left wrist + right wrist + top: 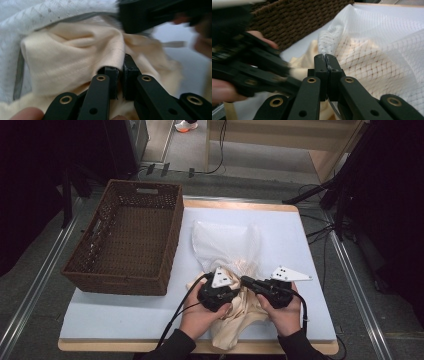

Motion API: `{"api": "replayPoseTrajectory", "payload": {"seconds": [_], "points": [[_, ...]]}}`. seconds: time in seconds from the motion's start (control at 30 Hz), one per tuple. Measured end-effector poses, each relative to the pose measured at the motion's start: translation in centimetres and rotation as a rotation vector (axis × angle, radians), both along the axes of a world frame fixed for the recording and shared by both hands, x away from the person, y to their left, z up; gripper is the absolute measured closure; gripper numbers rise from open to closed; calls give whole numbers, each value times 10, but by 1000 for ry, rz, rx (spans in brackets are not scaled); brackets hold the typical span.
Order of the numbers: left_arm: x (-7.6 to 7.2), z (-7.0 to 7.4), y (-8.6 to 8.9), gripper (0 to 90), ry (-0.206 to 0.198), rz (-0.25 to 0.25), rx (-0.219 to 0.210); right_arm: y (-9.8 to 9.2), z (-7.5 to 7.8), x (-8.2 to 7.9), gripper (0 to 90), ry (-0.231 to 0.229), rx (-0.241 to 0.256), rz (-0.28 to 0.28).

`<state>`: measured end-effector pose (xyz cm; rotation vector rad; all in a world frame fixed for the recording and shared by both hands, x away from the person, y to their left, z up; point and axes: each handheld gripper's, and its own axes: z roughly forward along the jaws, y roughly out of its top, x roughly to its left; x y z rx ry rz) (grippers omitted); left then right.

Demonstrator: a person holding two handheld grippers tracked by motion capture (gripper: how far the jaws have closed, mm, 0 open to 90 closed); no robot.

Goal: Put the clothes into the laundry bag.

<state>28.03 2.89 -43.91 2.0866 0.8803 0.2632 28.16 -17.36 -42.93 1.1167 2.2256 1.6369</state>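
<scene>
Where high view blurs: mesh bag (372,45) pinched.

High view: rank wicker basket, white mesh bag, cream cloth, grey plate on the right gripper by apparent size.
1. wicker basket, clearly largest.
2. white mesh bag.
3. cream cloth: partly covered by the hands and tucked into the bag, so its rank against the bag is unsure.
4. grey plate on the right gripper, smallest.

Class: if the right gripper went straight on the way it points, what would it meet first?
Probably the white mesh bag: the right gripper is shut on its edge, with the mesh directly ahead. The basket lies off to one side.
</scene>
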Motion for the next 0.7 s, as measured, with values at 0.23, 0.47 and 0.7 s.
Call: {"api": "replayPoseTrajectory", "payload": {"seconds": [0.23,0.47,0.7], "points": [[19,-21,0,776,46,102,-35,-7,4,-3,896,-10,-5,3],[-22,3,60,470,-42,150,-90,-12,-3,2,895,10,-11,-16],[-22,-23,88,307,96,203,-1,-9,-4,2,895,16,-20,-14]]}}
